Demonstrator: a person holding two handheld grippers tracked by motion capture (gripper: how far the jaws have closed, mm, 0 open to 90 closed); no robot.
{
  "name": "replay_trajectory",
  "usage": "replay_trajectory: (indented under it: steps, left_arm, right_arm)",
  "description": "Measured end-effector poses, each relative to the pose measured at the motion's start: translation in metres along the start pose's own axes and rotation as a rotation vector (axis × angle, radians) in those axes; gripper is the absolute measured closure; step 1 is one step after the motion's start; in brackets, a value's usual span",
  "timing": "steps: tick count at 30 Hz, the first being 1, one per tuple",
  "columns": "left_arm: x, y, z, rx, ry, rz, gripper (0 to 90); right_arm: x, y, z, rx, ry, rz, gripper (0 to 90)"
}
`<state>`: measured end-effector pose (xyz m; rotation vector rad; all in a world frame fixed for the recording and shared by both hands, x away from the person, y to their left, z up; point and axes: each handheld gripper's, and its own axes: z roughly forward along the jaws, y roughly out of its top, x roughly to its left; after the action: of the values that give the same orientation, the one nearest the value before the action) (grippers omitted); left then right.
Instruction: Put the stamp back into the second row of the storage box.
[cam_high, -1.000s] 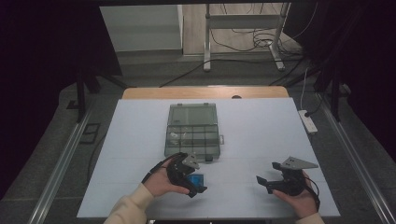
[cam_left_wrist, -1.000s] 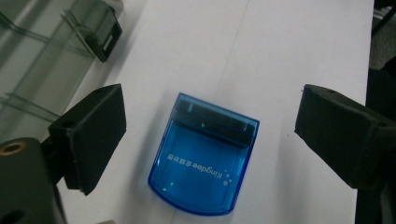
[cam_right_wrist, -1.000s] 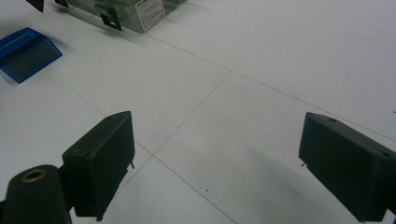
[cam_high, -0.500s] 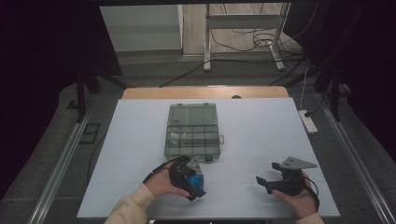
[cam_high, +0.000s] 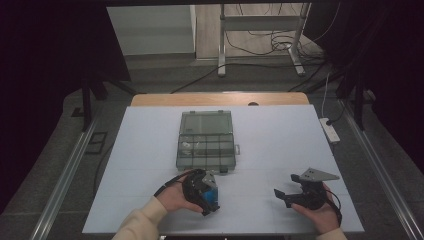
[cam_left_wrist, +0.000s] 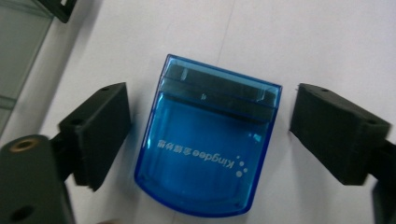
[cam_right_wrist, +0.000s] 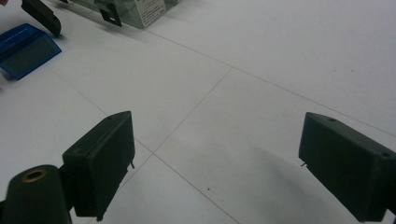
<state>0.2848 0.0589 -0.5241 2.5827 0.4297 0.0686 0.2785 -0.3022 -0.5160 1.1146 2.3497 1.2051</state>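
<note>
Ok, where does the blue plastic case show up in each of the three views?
High view: blue case low centre-left, under the left gripper.
Left gripper view: centre, between the jaws, which have just been closing.
Right gripper view: top left corner.
Shared landmark: clear organizer box beyond it.

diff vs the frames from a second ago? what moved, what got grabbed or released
The left gripper has just been closing its jaws around the blue box, which lies on the table; the pads are not yet touching it, so nothing is gripped. The left hand shifted only slightly above the box. The right gripper stayed where it was, open and empty, and the clear organizer case has not moved.
</note>
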Motion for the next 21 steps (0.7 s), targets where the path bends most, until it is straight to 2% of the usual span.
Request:
replay_trajectory:
  steps: [3,7,10,16,18,21]
  left_arm:
    - [-0.0012,-0.0006,-0.0014,-0.009,-0.001,0.017,21.9]
    - [-0.0031,-0.0007,-0.0037,-0.019,-0.011,0.042,35.8]
    - [-0.0041,-0.0008,-0.0045,-0.019,-0.012,0.055,40.0]
    - [-0.004,-0.0012,-0.0051,-0.019,-0.011,0.054,40.8]
    - [-0.0037,-0.0013,-0.0059,-0.02,0.002,0.05,40.8]
    - [-0.0024,-0.0018,-0.0087,-0.035,0.004,0.039,40.9]
  right_arm:
    - [-0.0001,0.0,0.0,0.0,0.001,0.0,10.9]
    - [-0.0001,0.0,-0.0002,-0.002,0.001,0.0,10.9]
    - [-0.0002,0.0001,-0.0006,-0.001,0.002,-0.001,10.9]
    - [-0.0004,0.0002,-0.001,-0.002,-0.001,-0.002,11.0]
    - [-0.0004,0.0001,-0.0011,-0.002,-0.001,-0.002,11.0]
    - [-0.0003,0.0001,-0.0012,-0.002,-0.001,-0.001,11.0]
